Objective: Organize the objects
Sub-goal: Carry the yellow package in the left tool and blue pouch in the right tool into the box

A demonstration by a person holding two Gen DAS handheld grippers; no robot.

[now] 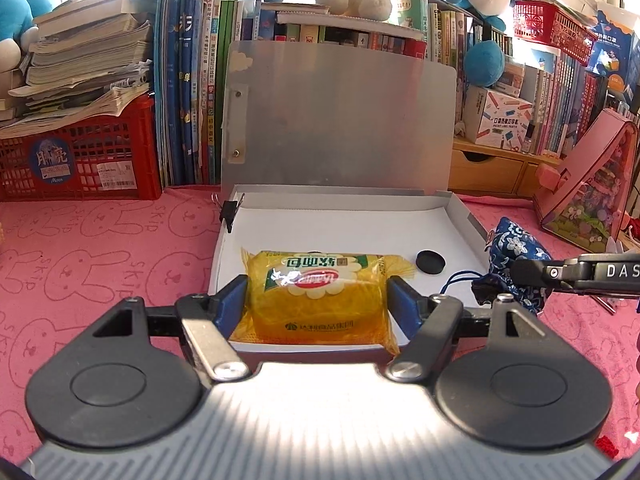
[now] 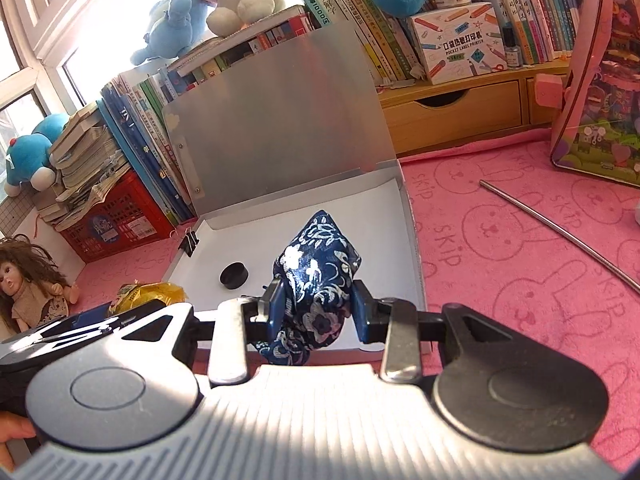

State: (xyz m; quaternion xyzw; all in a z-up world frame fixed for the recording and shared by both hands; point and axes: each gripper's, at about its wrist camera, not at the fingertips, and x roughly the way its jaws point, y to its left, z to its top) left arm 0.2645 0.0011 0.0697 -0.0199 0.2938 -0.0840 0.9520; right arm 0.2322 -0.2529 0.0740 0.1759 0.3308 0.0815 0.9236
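My left gripper (image 1: pixel 316 300) is shut on a yellow bread packet (image 1: pixel 316 288) and holds it over the near edge of an open white file box (image 1: pixel 456 216). My right gripper (image 2: pixel 316 308) is shut on a blue floral cloth pouch (image 2: pixel 316 272) above the box's near right part (image 2: pixel 408 240). The pouch also shows at the right in the left wrist view (image 1: pixel 516 252). A black round disc (image 1: pixel 430 261) lies on the box floor, also in the right wrist view (image 2: pixel 234 275). A black binder clip (image 1: pixel 231 210) sits on the box's left wall.
The box lid (image 1: pixel 340 116) stands upright against rows of books. A red crate (image 1: pixel 80 156) with stacked papers is far left. A pink toy bag (image 2: pixel 600 80) and a metal rod (image 2: pixel 560 232) lie right. A doll (image 2: pixel 28 280) sits at left. A pink rabbit-print cloth (image 1: pixel 100 260) covers the table.
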